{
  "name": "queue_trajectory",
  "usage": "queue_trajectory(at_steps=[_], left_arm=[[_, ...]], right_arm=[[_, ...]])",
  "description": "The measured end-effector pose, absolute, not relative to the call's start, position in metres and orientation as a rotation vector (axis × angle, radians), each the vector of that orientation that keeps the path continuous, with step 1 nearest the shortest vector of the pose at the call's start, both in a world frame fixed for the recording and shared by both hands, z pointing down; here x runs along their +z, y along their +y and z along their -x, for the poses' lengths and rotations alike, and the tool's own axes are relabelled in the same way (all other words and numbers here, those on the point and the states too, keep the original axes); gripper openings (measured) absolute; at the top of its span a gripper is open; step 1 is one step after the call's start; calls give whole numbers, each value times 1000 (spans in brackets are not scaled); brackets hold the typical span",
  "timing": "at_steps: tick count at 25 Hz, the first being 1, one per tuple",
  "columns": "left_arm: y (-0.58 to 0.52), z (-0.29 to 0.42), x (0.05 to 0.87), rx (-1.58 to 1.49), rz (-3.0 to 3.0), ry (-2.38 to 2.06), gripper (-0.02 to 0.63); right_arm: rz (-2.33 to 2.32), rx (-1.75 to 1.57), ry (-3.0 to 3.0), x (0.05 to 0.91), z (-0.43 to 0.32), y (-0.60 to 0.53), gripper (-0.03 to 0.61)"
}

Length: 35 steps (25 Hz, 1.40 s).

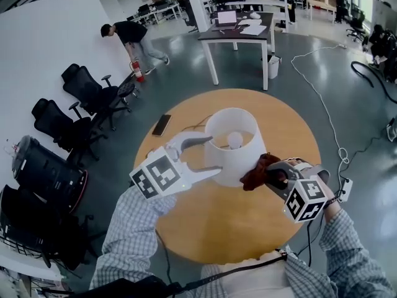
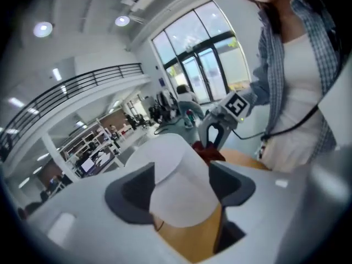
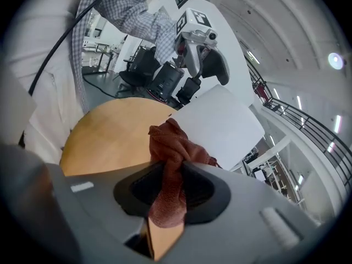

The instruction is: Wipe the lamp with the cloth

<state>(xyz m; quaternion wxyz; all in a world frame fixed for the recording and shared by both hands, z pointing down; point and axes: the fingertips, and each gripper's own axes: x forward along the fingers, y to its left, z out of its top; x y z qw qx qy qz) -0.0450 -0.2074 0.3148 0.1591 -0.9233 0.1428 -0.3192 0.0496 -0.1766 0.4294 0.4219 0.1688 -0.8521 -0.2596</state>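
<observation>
White drum-shaded lamp point(image 1: 232, 160) — open top, bulb point(image 1: 234, 140) showing — stands mid round wooden worktop point(image 1: 248, 228), left tongs point(image 1: 215, 156) spread wide around its left wall, right tongs point(image 1: 271, 174) clamped on crumpled rust-red cloth point(image 1: 253, 172) at its right side.

1. I work in a big open office hall.
2. Black office chairs point(image 1: 93, 95) stand by the white wall point(image 1: 56, 48) on my left.
3. A desk point(image 1: 239, 33) with a laptop point(image 1: 227, 17) stands ahead; cables point(image 1: 318, 98) cross the grey floor point(image 1: 186, 61).
</observation>
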Motion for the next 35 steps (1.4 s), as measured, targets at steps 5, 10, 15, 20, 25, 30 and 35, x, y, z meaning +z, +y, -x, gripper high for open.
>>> queue_trajectory(at_steps=[5, 10, 15, 20, 25, 30, 35], left_arm=[[-211, 20, 328, -1199, 2442, 146, 308], [-210, 10, 351, -1440, 2246, -49, 308], [-210, 8, 372, -1551, 2162, -144, 305], [-211, 9, 375, -1557, 2110, -179, 262], [-222, 12, 373, -1527, 2114, -194, 241], [-242, 7, 362, -1446, 2182, -138, 221], [-260, 3, 356, -1415, 2219, -115, 207]], right_arm=[[-436, -627, -2138, 430, -48, -178, 101], [-448, -606, -2149, 430, -48, -176, 101], [-462, -594, -2156, 430, -50, -174, 101], [-482, -584, -2174, 427, -53, -175, 101], [-559, -549, -2218, 420, -53, -184, 101], [-762, -426, -2283, 414, -74, -201, 101], [-1075, -184, -2320, 429, -118, -220, 101]])
